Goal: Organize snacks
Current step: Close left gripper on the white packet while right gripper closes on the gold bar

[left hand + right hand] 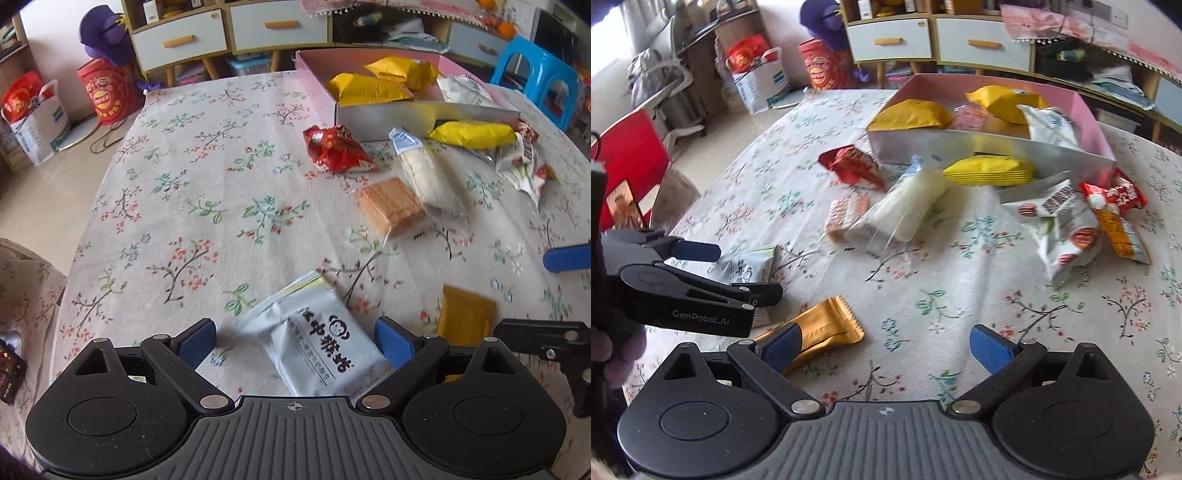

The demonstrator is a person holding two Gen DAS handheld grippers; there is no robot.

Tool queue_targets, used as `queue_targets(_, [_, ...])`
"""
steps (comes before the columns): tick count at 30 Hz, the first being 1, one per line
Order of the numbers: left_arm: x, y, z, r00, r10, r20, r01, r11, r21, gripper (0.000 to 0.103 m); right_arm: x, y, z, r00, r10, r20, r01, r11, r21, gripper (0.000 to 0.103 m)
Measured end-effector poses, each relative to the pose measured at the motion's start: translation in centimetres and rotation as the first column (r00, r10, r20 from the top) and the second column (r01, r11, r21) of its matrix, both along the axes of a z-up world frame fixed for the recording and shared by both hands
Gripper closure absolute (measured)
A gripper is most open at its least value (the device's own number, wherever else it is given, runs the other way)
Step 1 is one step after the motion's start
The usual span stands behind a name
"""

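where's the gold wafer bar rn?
The gold wafer bar lies flat on the tablecloth, touching the right hand-held gripper's left finger. The grey-white snack packet between the left hand-held gripper's fingers is its nearest neighbour.

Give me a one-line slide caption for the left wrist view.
Open left gripper straddles a white snack packet on the floral tablecloth, pink box of snacks beyond.

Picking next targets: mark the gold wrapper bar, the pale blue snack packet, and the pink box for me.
gold wrapper bar (827, 325), right wrist view, middle of the wrapper.
pale blue snack packet (317, 343), left wrist view, printed face.
pink box (1086, 110), right wrist view, right wall.
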State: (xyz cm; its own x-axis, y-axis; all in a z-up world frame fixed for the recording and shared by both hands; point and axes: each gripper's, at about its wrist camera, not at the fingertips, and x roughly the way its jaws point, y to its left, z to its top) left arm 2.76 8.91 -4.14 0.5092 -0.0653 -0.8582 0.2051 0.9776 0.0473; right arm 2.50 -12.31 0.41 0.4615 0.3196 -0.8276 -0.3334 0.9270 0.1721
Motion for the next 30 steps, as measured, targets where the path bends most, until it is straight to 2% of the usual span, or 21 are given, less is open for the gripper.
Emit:
queue_targets(6, [-1.4, 1.3, 0.4, 1.0, -0.023, 0.02, 0.023, 0.999, 0.035, 0.009, -0.3, 1.4, 0.0, 0.999, 0.034, 0.008, -0.033, 0.999, -0.014, 0.013])
queue_targets(15, [-2.8, 2.6, 1.0, 0.992, -0.081, 0.094, 0.067, 0.988, 0.142, 0.009, -0.7, 4.8, -0.7, 0.998, 0.06, 0.037, -0.059, 0.998, -0.033, 0.013])
queue_targets(19, [-2.9, 3.2, 0.8, 0.993, -0.086, 0.083, 0.074, 0.988, 0.133, 0.01, -0.8, 6.0, -1.4, 0.995, 0.068, 0.069, -0.062, 0.995, -0.078, 0.013])
queue_targets(25, [-3.3, 3.2, 0.3, 0.986, -0.134, 0.096, 0.122, 0.986, 0.115, 0.011, -1.5, 6.6, -2.2, 0.99, 0.126, 0.068, -0.115, 0.982, -0.147, 0.013])
queue_targets(30, [-3.4, 3.3, 0.1, 0.985, -0.145, 0.098, 0.14, 0.988, 0.058, 0.011, -2.4, 5.6, -2.0, 0.987, 0.147, 0.063, -0.136, 0.978, -0.156, 0.013])
